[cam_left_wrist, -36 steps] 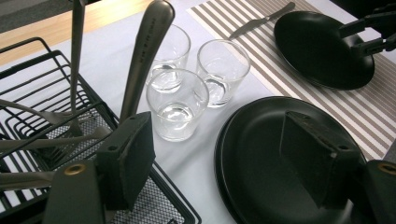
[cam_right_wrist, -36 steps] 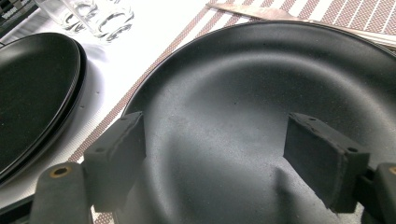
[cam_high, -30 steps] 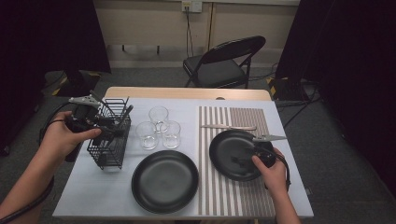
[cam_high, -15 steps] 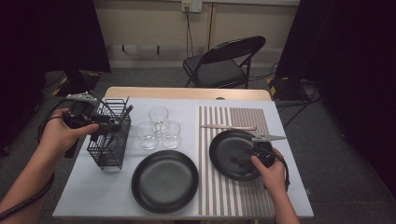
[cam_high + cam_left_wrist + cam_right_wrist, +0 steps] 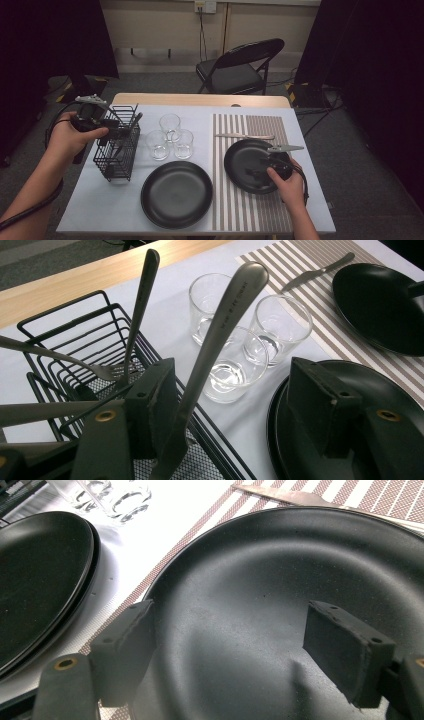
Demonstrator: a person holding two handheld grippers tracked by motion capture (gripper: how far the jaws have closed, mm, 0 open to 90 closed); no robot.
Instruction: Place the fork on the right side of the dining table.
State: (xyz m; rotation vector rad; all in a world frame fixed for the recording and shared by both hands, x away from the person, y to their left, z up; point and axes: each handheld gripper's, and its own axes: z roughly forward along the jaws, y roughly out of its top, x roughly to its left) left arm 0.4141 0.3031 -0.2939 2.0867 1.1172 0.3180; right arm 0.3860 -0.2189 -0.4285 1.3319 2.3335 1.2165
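Note:
My left gripper [image 5: 116,126] hangs over the black wire cutlery basket [image 5: 120,155] at the table's left. Its jaws have just been closing, and a steel utensil handle [image 5: 220,335] stands upright between them. The handle is close against the left pad [image 5: 155,400] and well apart from the right one, so the gripper [image 5: 237,390] is open. More cutlery handles lean in the basket [image 5: 65,340]. My right gripper [image 5: 257,172] rests low over the black plate [image 5: 245,155] on the striped placemat [image 5: 250,210]. That gripper [image 5: 230,645] is open, with only the plate [image 5: 280,570] beneath it.
Three clear glasses [image 5: 170,137] stand just right of the basket. A second black plate [image 5: 176,194] lies near the front edge. A knife [image 5: 245,136] lies on the placemat beyond the right plate. A folding chair [image 5: 240,70] stands behind the table.
My left gripper has edged slightly toward the far end of the basket and its jaws have narrowed. The right hand has stayed put.

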